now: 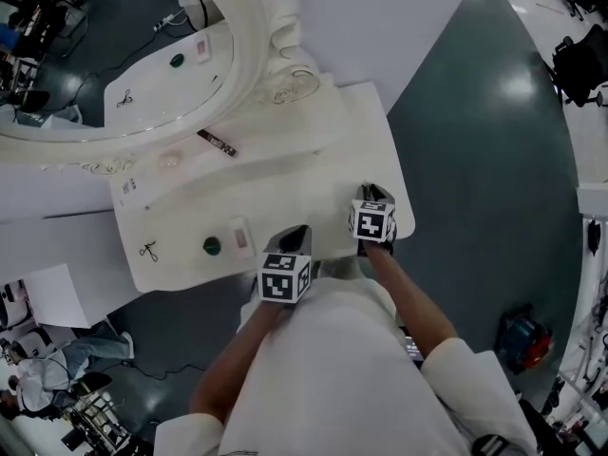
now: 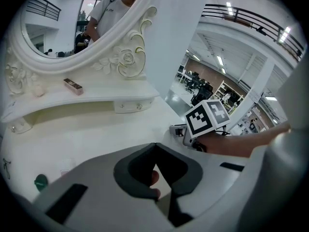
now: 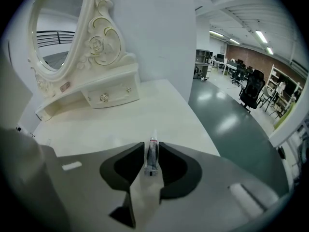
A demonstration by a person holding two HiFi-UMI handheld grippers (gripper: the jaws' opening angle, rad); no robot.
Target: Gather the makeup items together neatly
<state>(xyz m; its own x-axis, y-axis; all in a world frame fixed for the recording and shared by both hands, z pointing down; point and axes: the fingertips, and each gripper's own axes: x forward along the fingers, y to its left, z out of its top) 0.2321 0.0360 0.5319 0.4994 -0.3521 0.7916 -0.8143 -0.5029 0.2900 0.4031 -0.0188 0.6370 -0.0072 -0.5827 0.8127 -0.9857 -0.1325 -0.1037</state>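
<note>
The right claw [image 3: 151, 147] pinches a slim tube [image 3: 152, 159], its print too small to read. The tube's long axis lies along the jaws, tip pointing away, near the counter's [image 3: 120, 120] front right corner. The left claw [image 2: 155, 146] is closed and empty.

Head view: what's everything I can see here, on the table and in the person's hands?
table: one, white, centre
mirror: one, white frame, table's back
stick: one, dark, shelf below mirror
disc: one, green, table's front left
case: one, pale pink, beside disc
scissors-like tool: one, dark, left of disc
tube: one, dark and clear, in right gripper
left gripper: one, grey, shut
right gripper: one, grey, shut on tube
</note>
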